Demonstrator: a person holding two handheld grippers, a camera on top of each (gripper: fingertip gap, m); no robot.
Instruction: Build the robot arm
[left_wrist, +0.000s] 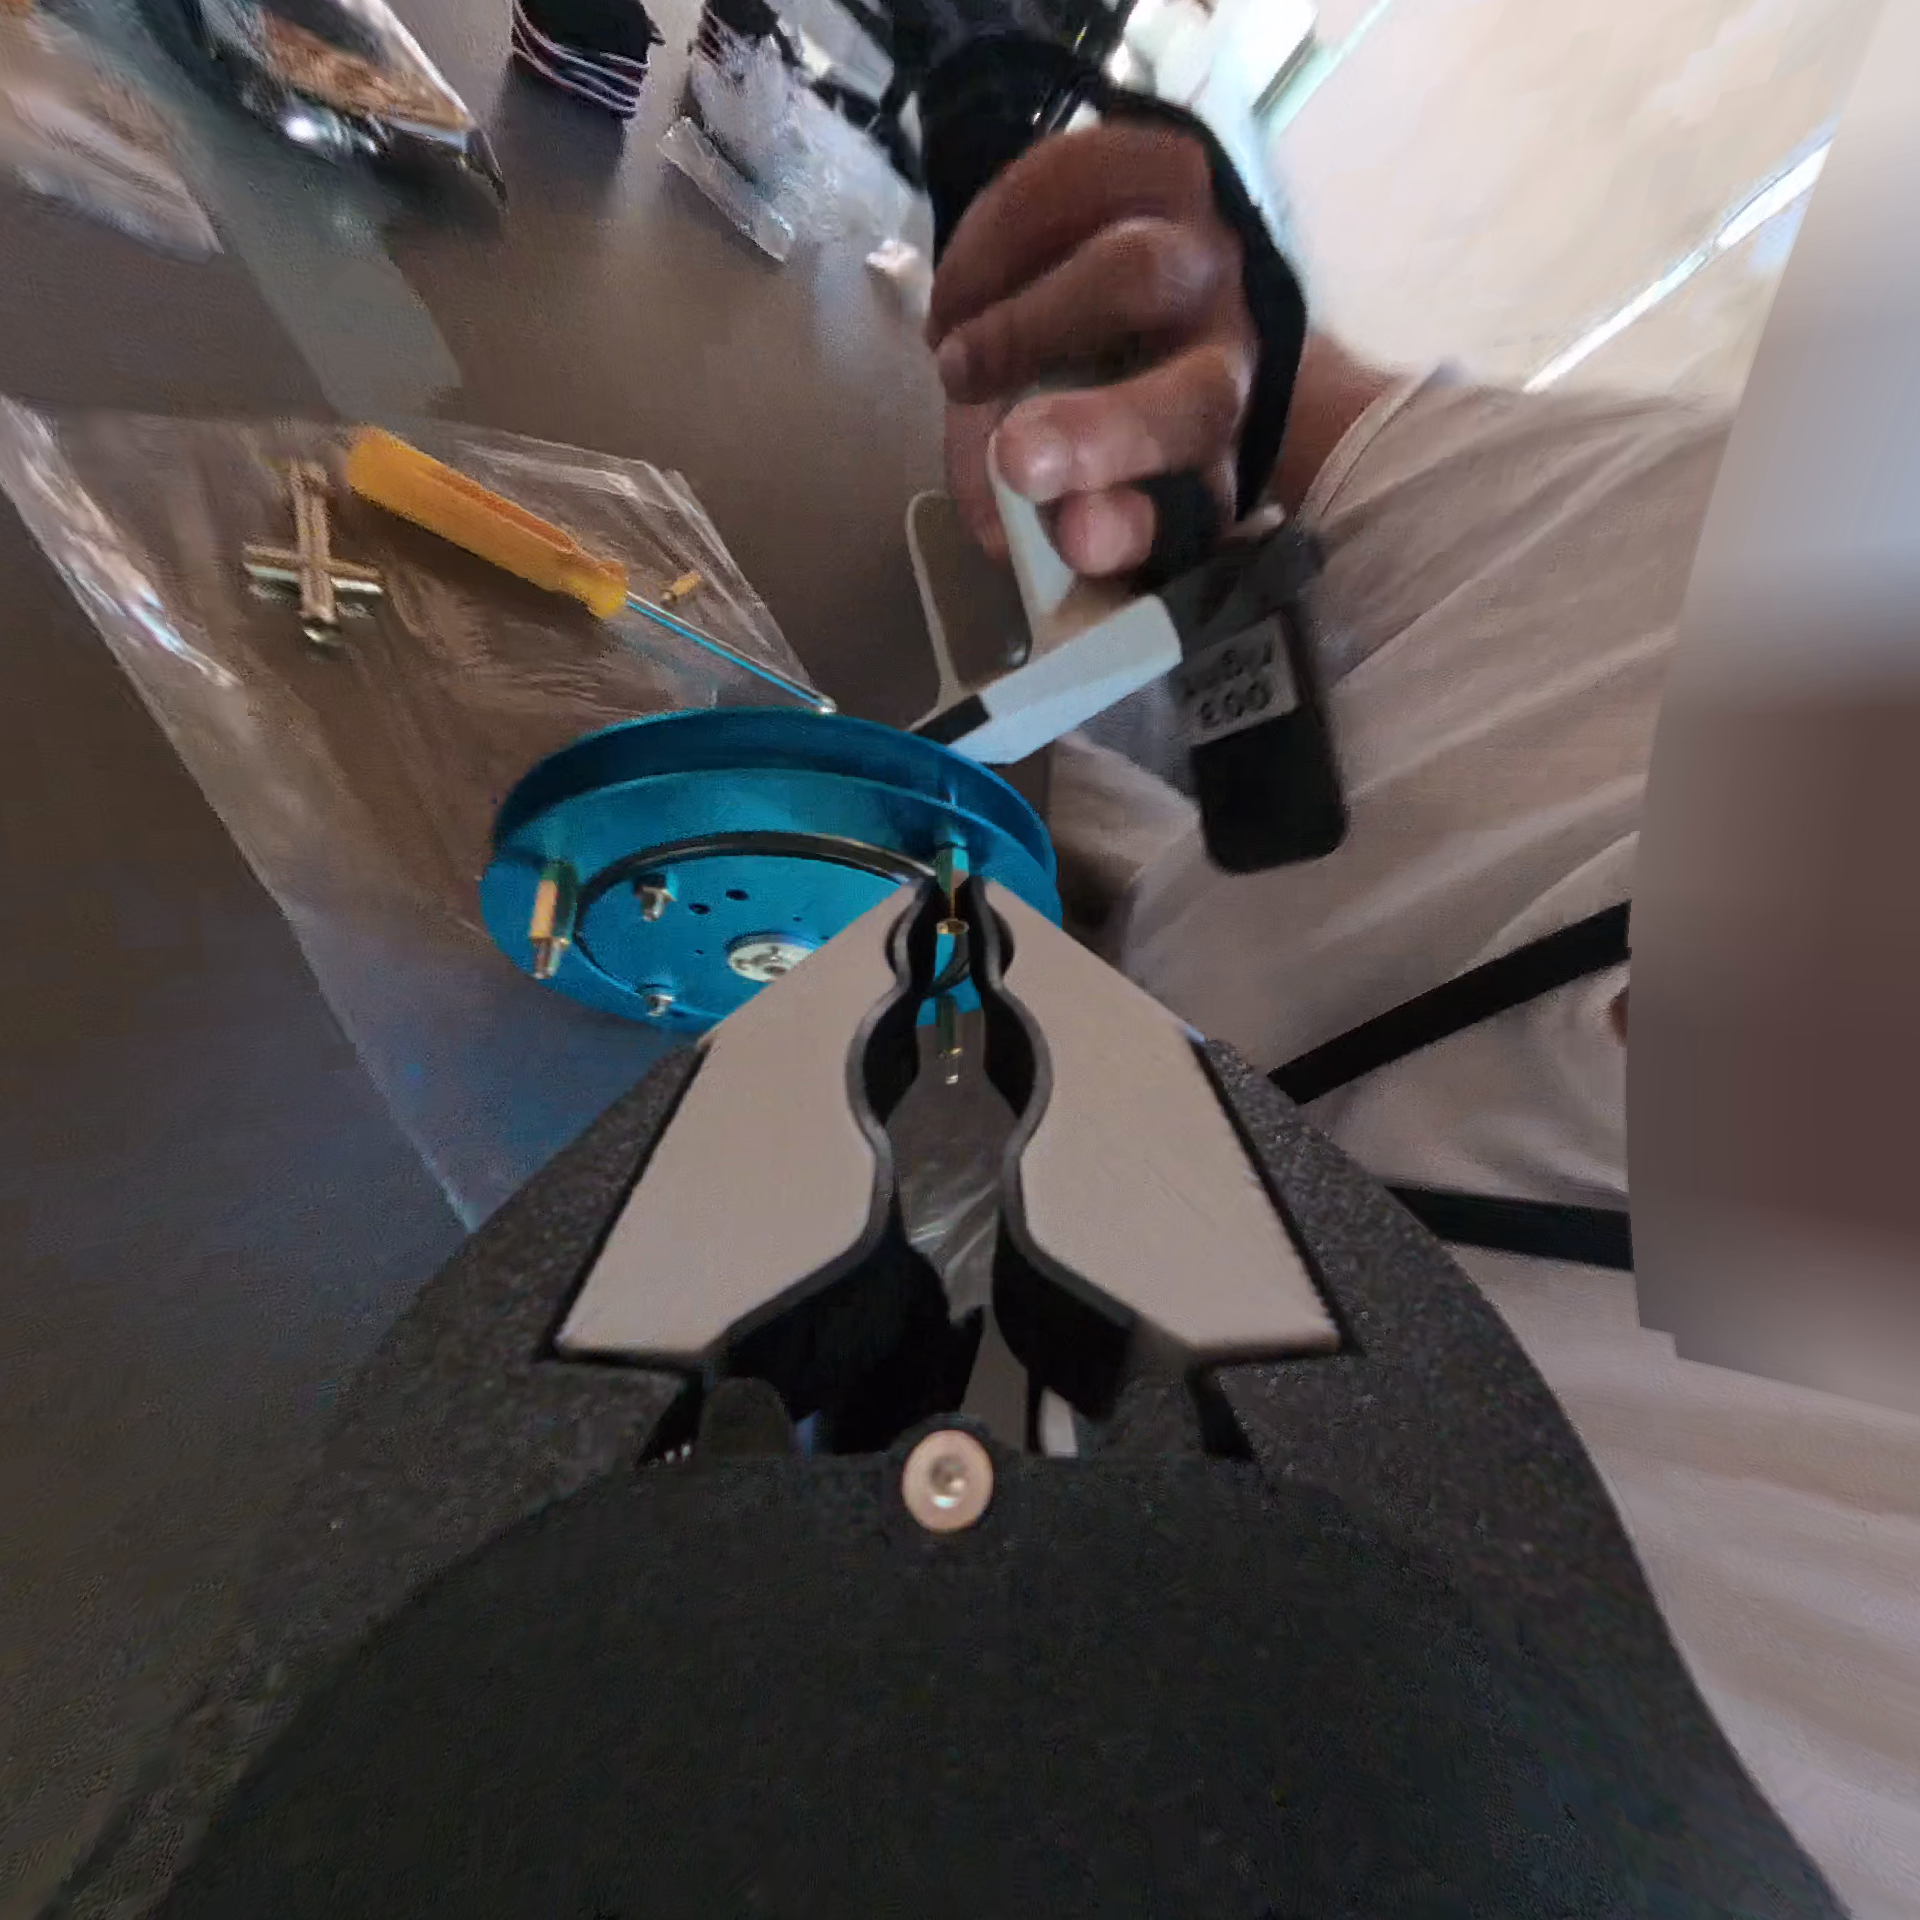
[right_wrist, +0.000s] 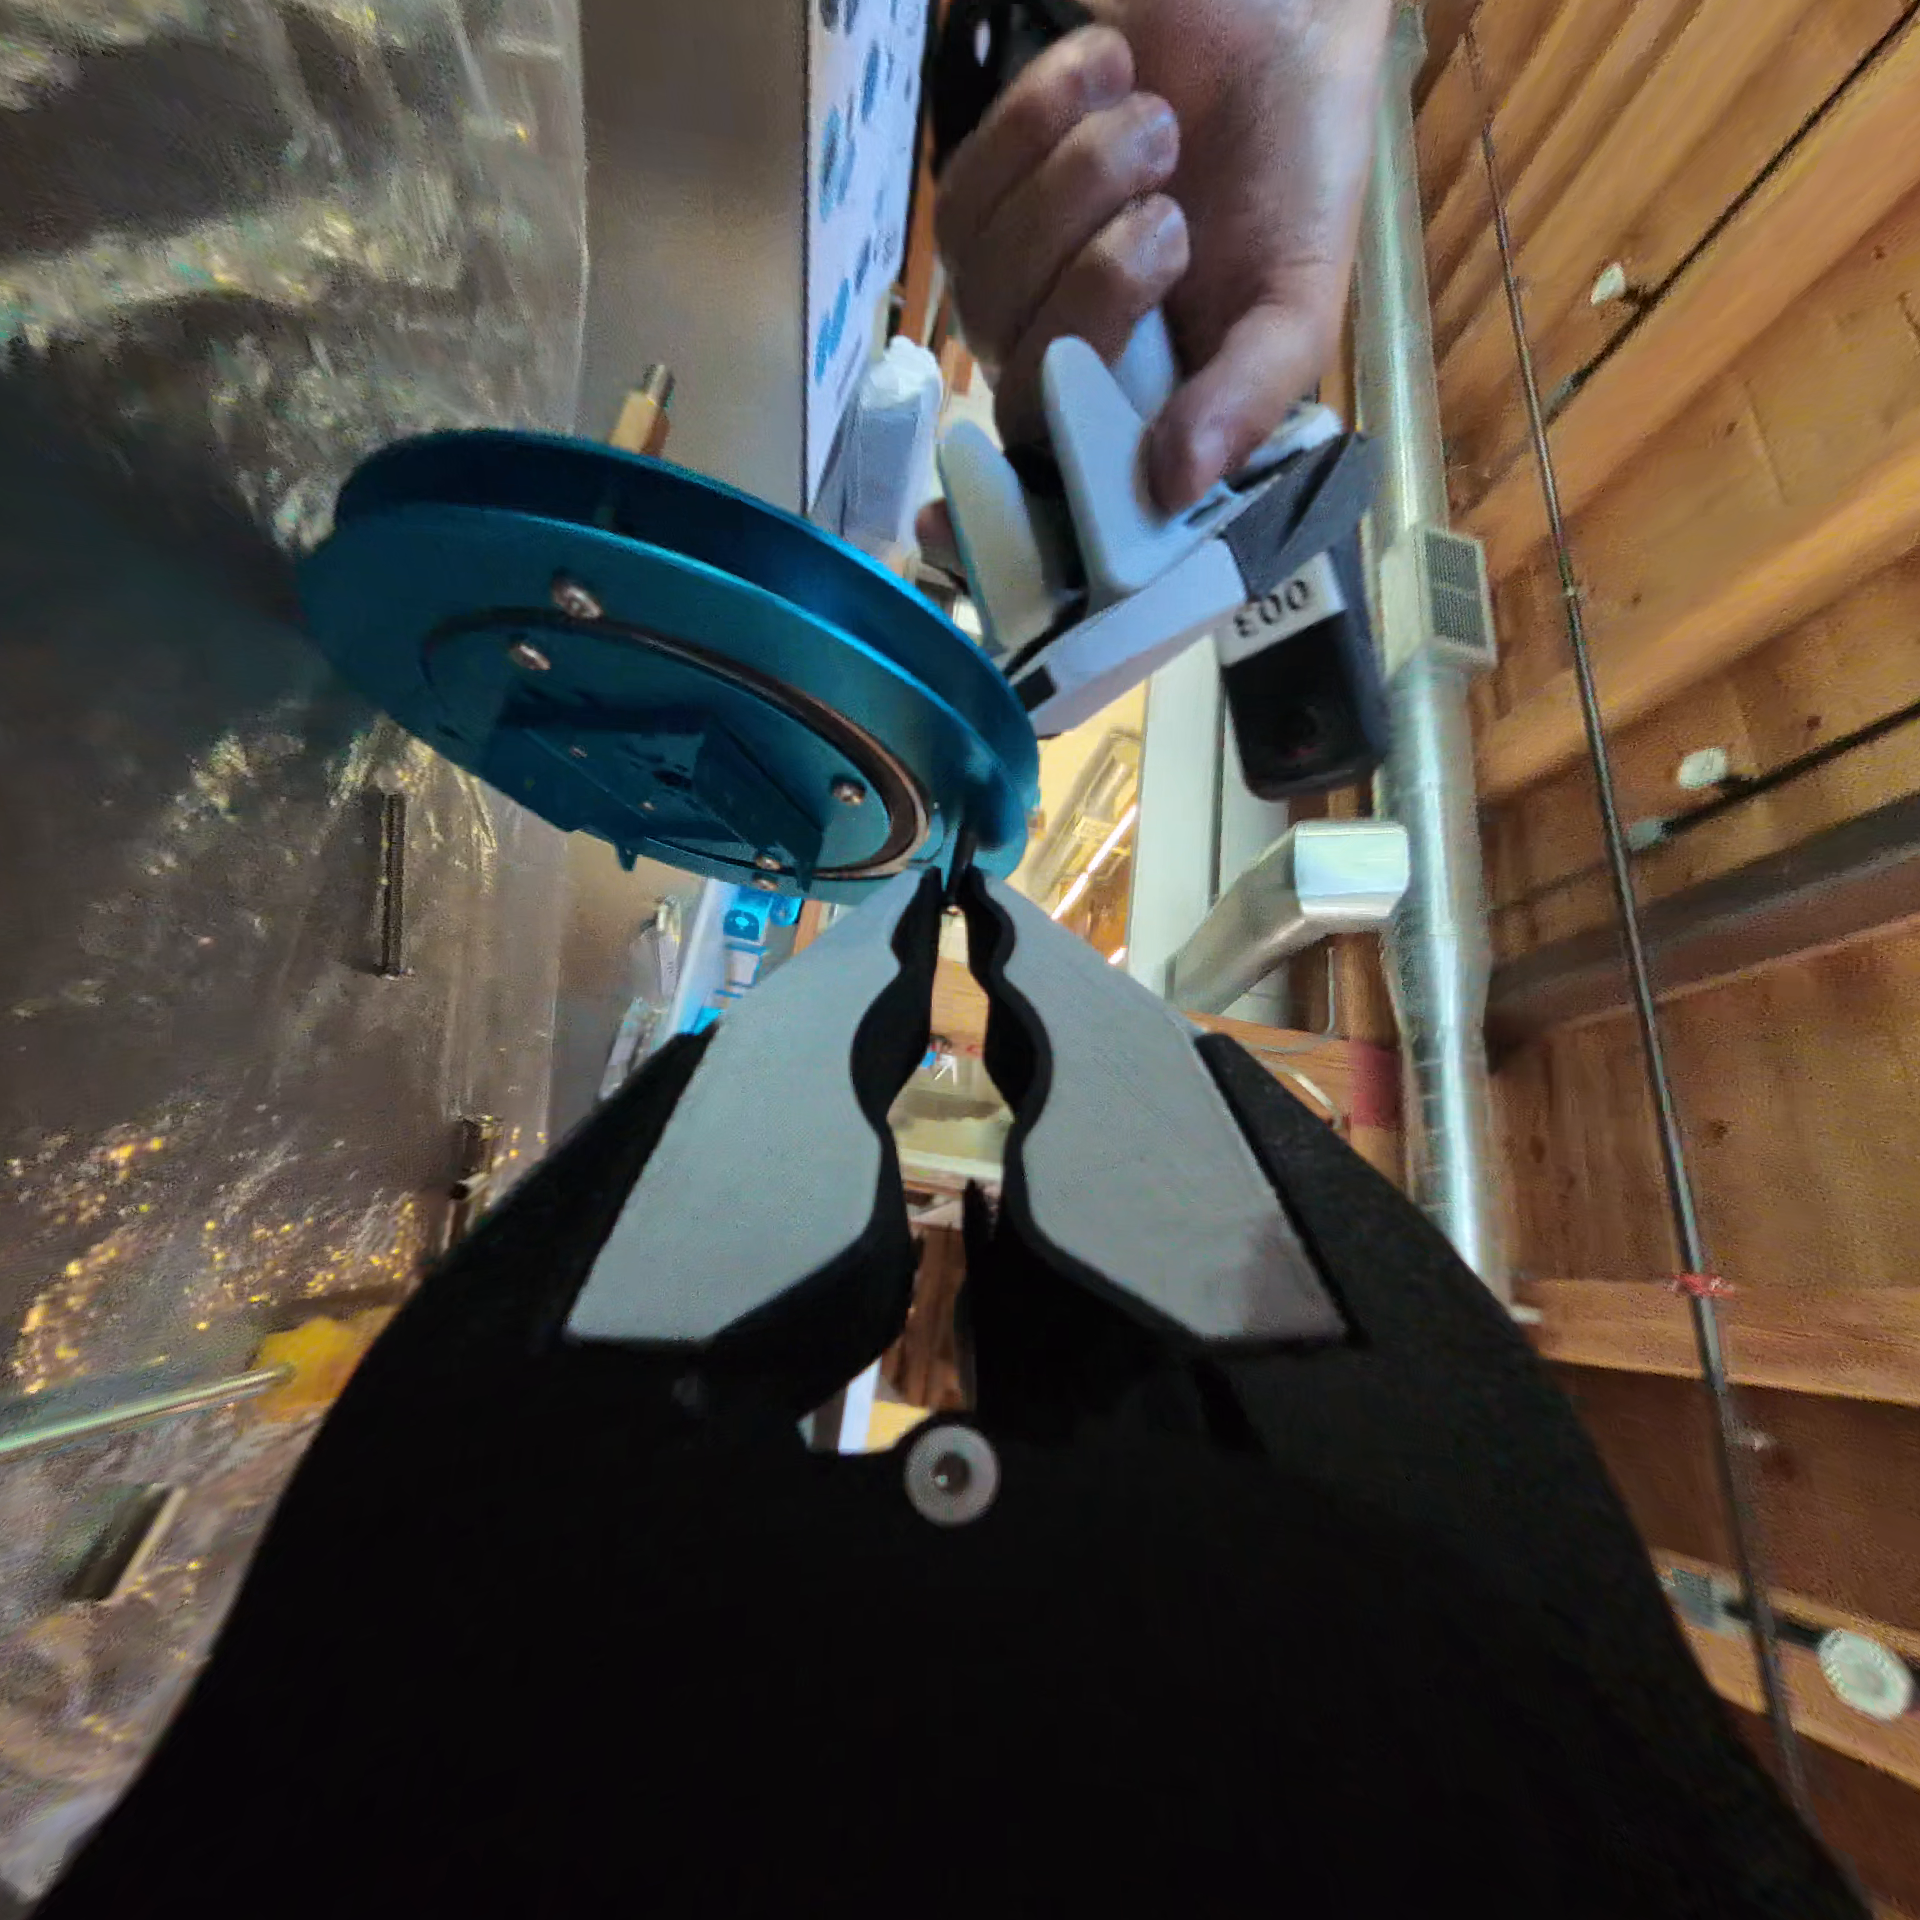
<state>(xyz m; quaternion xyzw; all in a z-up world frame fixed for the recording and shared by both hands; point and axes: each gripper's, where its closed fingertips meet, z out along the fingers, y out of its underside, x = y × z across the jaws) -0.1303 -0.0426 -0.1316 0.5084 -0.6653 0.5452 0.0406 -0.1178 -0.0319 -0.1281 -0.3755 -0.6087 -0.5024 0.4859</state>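
- A dark table (left_wrist: 644, 343) spreads under everything in the left wrist view; along its far edge lie blurred packets and dark bundles too smeared to name.
- A person in a pale shirt (left_wrist: 1455, 675) crossed by black straps fills the right side of that view.
- A clear plastic bag (left_wrist: 312, 727) lies flat on the table. On it rest an orange-handled screwdriver (left_wrist: 483, 525) and a cross-shaped metal wrench (left_wrist: 312, 577), side by side, apart from each other.
- A blue round disc assembly (left_wrist: 665, 831), two stacked plates with screws and brass standoffs, is held tilted above the near end of the bag, between the two grippers.
- The right gripper (left_wrist: 940, 727), held in a hand (left_wrist: 1091, 332), reaches to the disc's far rim in the left wrist view; in its own view its tips (right_wrist: 951, 883) are nearly closed, pinched at the disc's lower edge (right_wrist: 665, 665) on something small and dark I cannot make out.
- The left gripper (left_wrist: 951, 899) has its jaws almost together at the disc's near rim, around a brass standoff (left_wrist: 951, 868); whether they truly clamp it I cannot tell.
- Behind, the right wrist view shows wooden planks (right_wrist: 1714, 520) and a silver duct (right_wrist: 1423, 727).
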